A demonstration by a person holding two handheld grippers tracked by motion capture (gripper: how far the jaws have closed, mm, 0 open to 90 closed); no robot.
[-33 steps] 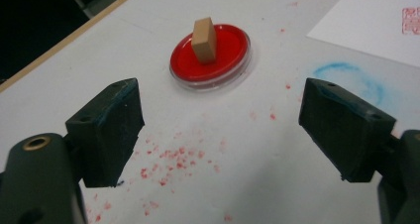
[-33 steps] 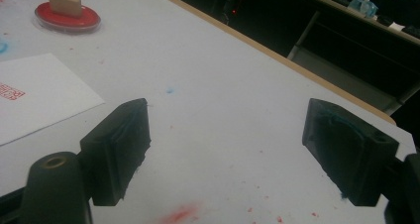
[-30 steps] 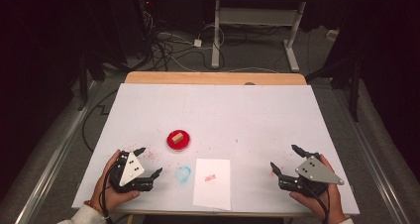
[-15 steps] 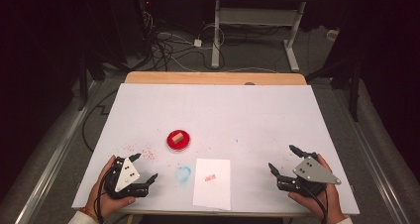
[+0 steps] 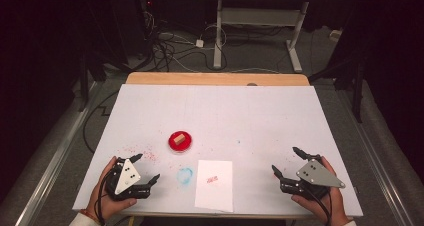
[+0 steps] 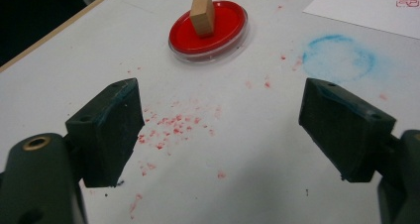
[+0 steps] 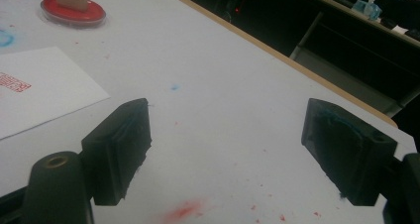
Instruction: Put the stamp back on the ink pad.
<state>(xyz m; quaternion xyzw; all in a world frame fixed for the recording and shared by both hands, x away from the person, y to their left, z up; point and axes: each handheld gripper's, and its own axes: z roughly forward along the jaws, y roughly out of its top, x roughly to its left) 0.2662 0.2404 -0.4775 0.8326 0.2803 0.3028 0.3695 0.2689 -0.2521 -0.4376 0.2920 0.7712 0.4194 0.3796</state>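
We hold the left gripper (image 5: 146,167) near the front left corner of the table (image 5: 220,111), its jaws spread wide with nothing between them. In the left gripper view, the two black pads (image 6: 106,130) stand well apart over bare white surface flecked with red ink spots (image 6: 171,125).

We hold the right gripper (image 5: 287,161) near the front right corner of the table, likewise with its jaws wide apart and empty. In the right gripper view, its pads (image 7: 119,147) frame bare table surface with a few red specks, and the far wooden edge (image 7: 277,55) of the table runs behind them.

Ahead of the left gripper, towards the middle of the table, sits a round red ink pad (image 5: 179,142). A small wooden stamp block (image 5: 180,137) stands upright on it, touching the red surface. In the left gripper view the ink pad (image 6: 208,30) lies straight beyond the jaws, apart from them.

Between the left gripper and the sheet lies a faint blue ring mark (image 5: 185,175) on the table surface.

A white sheet of paper (image 5: 215,186) lies flat at the front edge, between the two grippers, nearer the left one. It carries a small red stamp print (image 5: 212,179) near its middle.
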